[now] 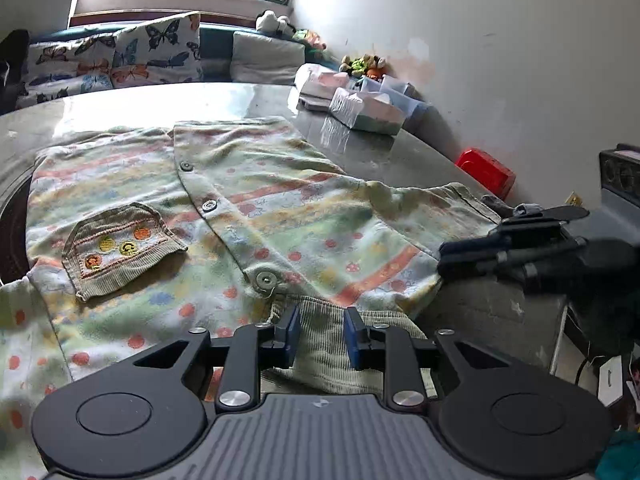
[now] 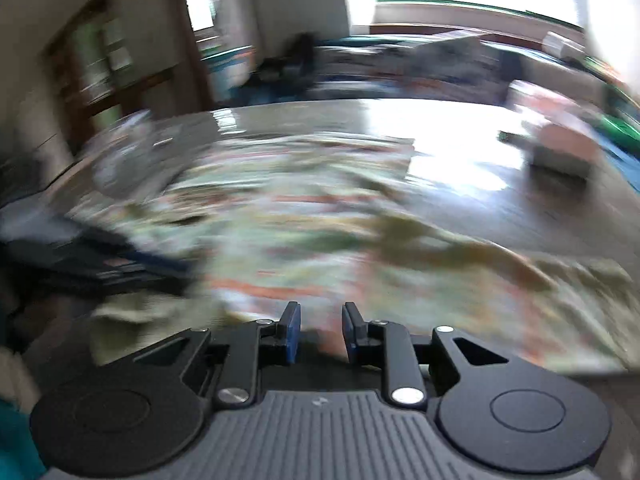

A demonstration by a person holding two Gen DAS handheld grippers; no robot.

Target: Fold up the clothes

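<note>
A small button-up shirt (image 1: 256, 208) with coloured stripes and dots is spread flat on the grey bench (image 1: 380, 152). In the left wrist view, the left tongs (image 1: 320, 336) are seen low over the near edge of the shirt, right above its ribbed green collar (image 1: 320, 344). Their blue pads (image 1: 294, 336) are held apart, with nothing pinched between them. Ahead of the left tongs and to their left, a ribbed pocket (image 1: 120, 248) with round patches is sewn on the shirt. Three green buttons (image 1: 266, 280) run away from the tongs in a line. Off to their right, the right tongs (image 1: 472, 258) are seen at the shirt's side edge, touching the cloth; whether cloth is pinched there cannot be told.

The right wrist view is very blurred. The right tongs (image 2: 320, 332) are seen with their pads apart, and the shirt (image 2: 320, 220) is spread out just ahead of them. Boxes (image 1: 372, 110) are stacked far ahead and to the right of the left tongs.
</note>
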